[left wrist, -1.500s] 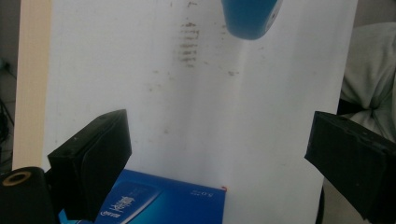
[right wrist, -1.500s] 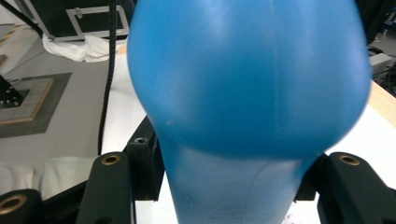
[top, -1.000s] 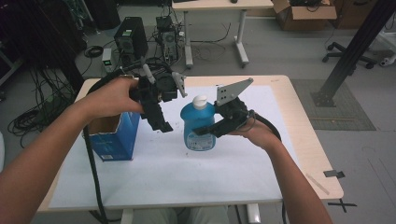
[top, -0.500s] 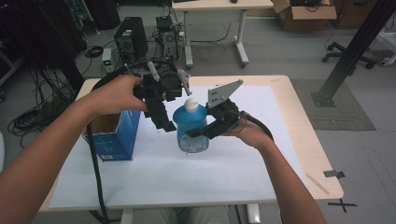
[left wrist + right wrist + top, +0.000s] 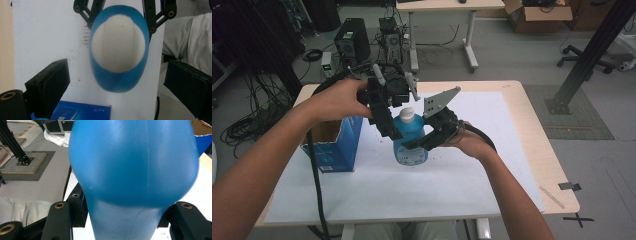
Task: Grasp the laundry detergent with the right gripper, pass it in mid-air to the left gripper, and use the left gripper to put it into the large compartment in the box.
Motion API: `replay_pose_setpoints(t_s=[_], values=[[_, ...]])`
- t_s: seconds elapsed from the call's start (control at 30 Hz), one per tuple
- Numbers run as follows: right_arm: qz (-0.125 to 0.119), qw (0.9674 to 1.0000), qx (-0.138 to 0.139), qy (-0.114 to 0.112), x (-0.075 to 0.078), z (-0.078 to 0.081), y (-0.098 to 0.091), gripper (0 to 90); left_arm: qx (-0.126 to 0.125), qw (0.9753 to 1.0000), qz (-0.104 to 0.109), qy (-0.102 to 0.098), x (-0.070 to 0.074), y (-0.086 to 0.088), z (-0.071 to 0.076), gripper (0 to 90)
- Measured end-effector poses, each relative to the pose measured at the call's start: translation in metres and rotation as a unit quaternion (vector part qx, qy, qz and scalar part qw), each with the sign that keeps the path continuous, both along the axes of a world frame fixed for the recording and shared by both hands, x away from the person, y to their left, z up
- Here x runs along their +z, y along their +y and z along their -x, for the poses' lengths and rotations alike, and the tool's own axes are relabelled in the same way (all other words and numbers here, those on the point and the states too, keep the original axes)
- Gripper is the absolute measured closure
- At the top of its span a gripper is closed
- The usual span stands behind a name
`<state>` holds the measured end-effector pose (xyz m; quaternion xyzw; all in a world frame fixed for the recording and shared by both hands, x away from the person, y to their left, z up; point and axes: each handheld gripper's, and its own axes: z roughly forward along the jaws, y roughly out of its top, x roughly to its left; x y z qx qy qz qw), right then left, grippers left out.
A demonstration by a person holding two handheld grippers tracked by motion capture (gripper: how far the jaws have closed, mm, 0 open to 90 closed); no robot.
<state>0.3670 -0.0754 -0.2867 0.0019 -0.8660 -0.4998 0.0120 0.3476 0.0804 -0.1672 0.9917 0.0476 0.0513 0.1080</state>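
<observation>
Right gripper point(image 5: 412, 145): clamped on blue bottle point(image 5: 410, 142) — tabletop centre.
Left gripper point(image 5: 394, 131): jaws apart above white cap point(image 5: 407, 114).
Risk: bottle twists — slips from clamp.

Your high view looks forward and down on the table point(image 5: 512, 165) from above your side. Your left gripper view looks straight down between its fingers point(image 5: 50, 82) onto the white cap point(image 5: 118, 45) — very near. Your right gripper view looks level, its fingers point(image 5: 60, 220) flanking the blue bottle point(image 5: 135, 162) — which all three views share.
</observation>
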Motion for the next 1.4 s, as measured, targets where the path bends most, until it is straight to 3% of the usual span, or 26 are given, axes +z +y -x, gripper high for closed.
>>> replay_pose_setpoints(t_s=[0.4,0.87,1.13,1.4], values=[[-0.001,1.0,0.002,-0.004,0.002,0.001,0.005,42.8,0.001,1.0,-0.004,-0.003,-0.004,-0.007,-0.004,6.6],[0.0,1.0,0.003,-0.003,0.002,0.002,0.007,42.8,-0.004,0.9999,-0.002,0.012,-0.014,-0.013,-0.007,10.5],[0.001,1.0,0.004,-0.002,0.002,0.002,0.007,42.7,-0.01,0.9998,-0.011,0.014,-0.02,-0.015,-0.008,10.5],[-0.002,1.0,0.004,-0.002,0.002,0.001,0.006,42.7,-0.016,0.9995,-0.012,0.023,-0.022,-0.015,-0.008,17.3]])
